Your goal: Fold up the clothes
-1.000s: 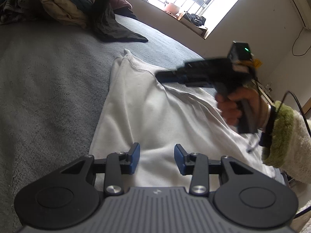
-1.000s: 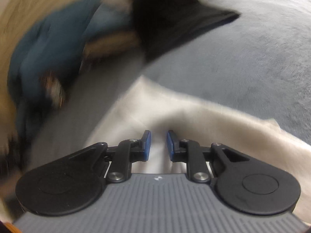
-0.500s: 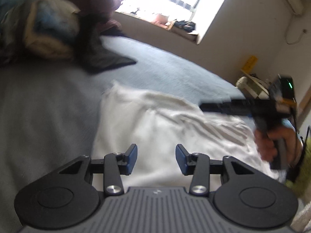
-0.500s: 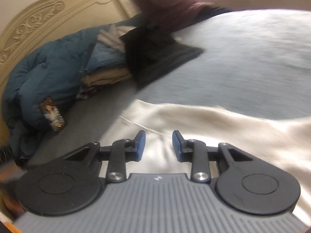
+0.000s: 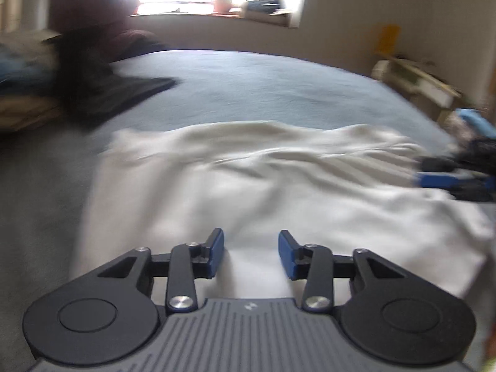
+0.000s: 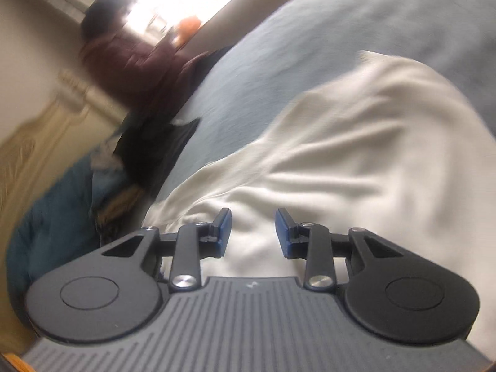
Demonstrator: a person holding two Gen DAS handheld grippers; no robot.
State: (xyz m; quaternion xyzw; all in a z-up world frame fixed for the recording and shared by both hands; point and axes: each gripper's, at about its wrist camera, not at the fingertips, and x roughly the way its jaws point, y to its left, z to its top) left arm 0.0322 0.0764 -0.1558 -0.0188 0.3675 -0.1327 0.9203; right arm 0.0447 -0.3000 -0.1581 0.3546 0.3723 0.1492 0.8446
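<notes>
Hovering over the white shirt (image 5: 248, 186) spread on the grey bedspread (image 5: 263, 86), left gripper (image 5: 250, 252) has just narrowed its jaws, right gripper (image 6: 252, 232) has just widened; both gape, holding nothing.

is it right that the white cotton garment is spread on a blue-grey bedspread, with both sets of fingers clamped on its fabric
Not quite. The white cotton garment does lie spread on the blue-grey bedspread, but neither gripper is clamped on it. In both wrist views the left gripper and right gripper have their fingers apart, with nothing pinched between them.
</notes>
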